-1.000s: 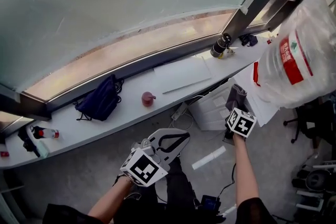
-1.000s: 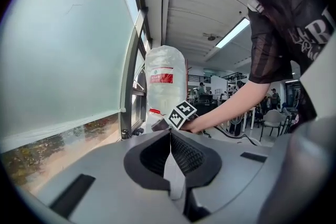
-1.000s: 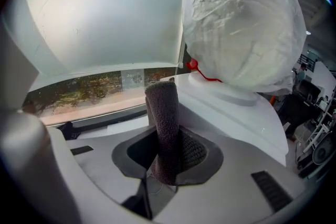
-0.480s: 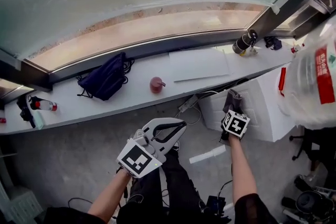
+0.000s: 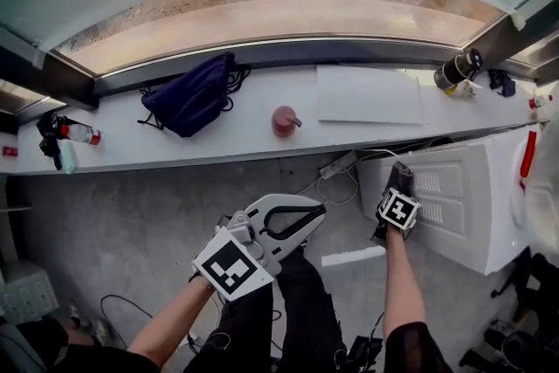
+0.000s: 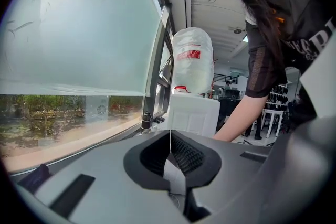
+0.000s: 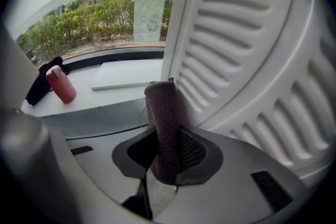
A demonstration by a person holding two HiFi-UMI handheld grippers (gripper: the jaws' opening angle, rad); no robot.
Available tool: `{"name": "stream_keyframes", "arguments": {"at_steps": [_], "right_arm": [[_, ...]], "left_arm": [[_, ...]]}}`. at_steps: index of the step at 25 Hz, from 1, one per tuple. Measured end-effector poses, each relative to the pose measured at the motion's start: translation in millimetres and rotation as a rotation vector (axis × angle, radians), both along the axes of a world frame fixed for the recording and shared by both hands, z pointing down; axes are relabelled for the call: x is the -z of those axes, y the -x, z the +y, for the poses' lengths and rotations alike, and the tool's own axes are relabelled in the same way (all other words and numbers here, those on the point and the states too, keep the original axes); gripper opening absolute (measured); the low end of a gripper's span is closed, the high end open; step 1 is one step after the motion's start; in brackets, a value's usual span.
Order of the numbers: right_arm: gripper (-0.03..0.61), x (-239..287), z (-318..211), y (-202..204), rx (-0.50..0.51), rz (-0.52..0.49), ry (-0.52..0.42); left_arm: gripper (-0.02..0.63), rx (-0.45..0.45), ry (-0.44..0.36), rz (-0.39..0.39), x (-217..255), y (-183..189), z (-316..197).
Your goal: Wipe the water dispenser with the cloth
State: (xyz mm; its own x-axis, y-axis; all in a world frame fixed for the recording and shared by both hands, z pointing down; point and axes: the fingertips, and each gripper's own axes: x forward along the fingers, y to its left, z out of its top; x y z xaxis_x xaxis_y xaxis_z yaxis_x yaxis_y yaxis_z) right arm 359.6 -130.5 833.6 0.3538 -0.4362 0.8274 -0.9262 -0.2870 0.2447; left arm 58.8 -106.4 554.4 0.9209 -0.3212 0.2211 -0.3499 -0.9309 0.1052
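Observation:
The white water dispenser [image 5: 458, 192] stands at the right, its vented side panel [image 7: 252, 60] facing me. My right gripper [image 5: 397, 192] is shut on a dark grey-brown cloth [image 7: 164, 123]. The cloth [image 5: 401, 179] lies against the panel's left edge, close to the vents. My left gripper [image 5: 306, 214] hangs low in the middle over the floor, well apart from the dispenser. Its jaws are shut with nothing between them [image 6: 169, 136]. In the left gripper view the dispenser [image 6: 191, 115] carries a large clear bottle [image 6: 192, 60].
A long white window ledge [image 5: 131, 155] runs across the back. On it are a dark blue bag [image 5: 194, 93], a red bottle [image 5: 285, 120], a white sheet [image 5: 367, 94] and a dark cylinder [image 5: 457, 70]. A power strip with cables [image 5: 339, 165] hangs beside the dispenser. A white strip [image 5: 352, 257] lies on the floor.
The head view has swung, so the big bottle has slid out at the right. The right gripper keeps the cloth on the dispenser's side. The left gripper has barely moved.

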Motion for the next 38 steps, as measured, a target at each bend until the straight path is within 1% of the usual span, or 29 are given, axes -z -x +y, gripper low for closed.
{"name": "stream_keyframes", "arguments": {"at_steps": [5,8,11,13,15,17,22,26,28,33,38], "right_arm": [[0.103,-60.9,6.4,3.4,0.001,-0.007,0.055],[0.103,-84.8,4.6,4.7,-0.001,-0.016,0.068],[0.103,-83.5,2.8,8.1,0.01,-0.023,0.068],[0.103,-70.2,3.2,18.5,0.053,-0.036,0.057],[0.103,-47.4,3.8,29.2,0.118,-0.038,0.049],[0.103,-16.1,6.6,36.8,0.159,-0.042,0.031],[0.103,71.7,25.2,58.0,0.155,-0.125,-0.058],[0.103,144.5,38.1,56.6,0.217,-0.096,-0.081],[0.102,178.5,48.9,49.0,0.21,-0.078,-0.107],[0.103,254.5,71.3,15.7,0.131,-0.025,-0.185],[0.103,297.5,75.4,3.7,0.111,0.033,-0.24]], "left_arm": [[0.018,-0.003,0.021,-0.025,-35.7,3.8,5.1],[0.018,-0.007,0.025,-0.038,-53.6,5.9,6.6],[0.018,-0.006,0.021,-0.068,-65.0,8.3,7.0],[0.018,-0.002,0.023,-0.072,-60.5,10.9,7.3],[0.017,-0.006,0.024,-0.068,-47.3,12.0,7.0],[0.018,-0.02,0.019,-0.072,-31.6,11.9,7.8],[0.018,-0.053,0.018,-0.089,4.4,12.3,10.5],[0.018,-0.084,-0.022,-0.071,30.1,-2.6,8.1],[0.018,-0.106,-0.028,-0.062,39.3,-9.8,9.9],[0.017,-0.165,-0.056,-0.036,58.1,-25.3,15.7],[0.018,-0.188,-0.063,-0.022,61.3,-32.8,16.0]]}}
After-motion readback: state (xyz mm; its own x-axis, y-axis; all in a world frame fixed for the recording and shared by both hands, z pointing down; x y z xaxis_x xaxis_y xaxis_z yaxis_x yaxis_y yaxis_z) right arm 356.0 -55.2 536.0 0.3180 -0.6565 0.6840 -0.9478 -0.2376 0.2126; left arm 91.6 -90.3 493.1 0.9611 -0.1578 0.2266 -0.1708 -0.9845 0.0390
